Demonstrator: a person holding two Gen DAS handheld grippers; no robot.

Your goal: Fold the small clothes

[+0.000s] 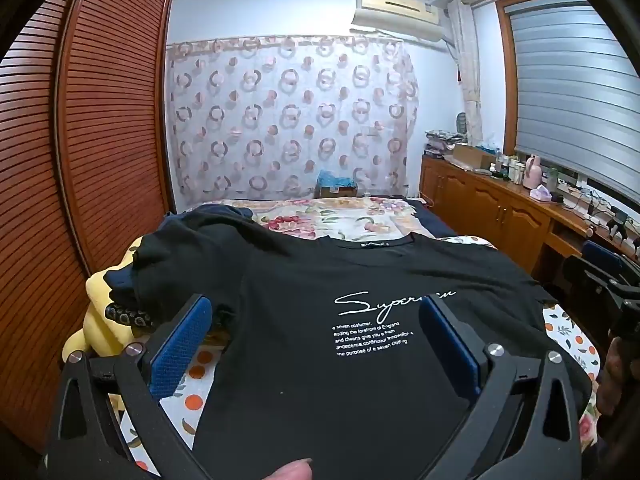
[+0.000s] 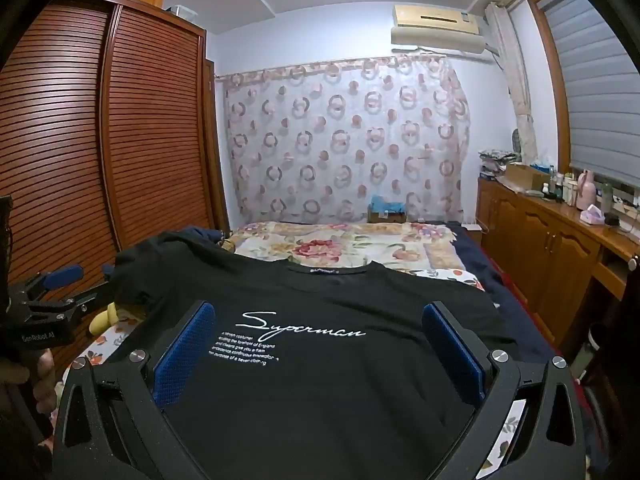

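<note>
Clearly nothing is folded yet; the tee lies face up on the bed, collar at the far end, left sleeve rumpled; smooth that first; both the left gripper and right gripper hover above its chest print, jaws wide, empty.

Black tee w/ white "Superman" print, flat on bed, front up, left sleeve maybe rumpled.
</note>
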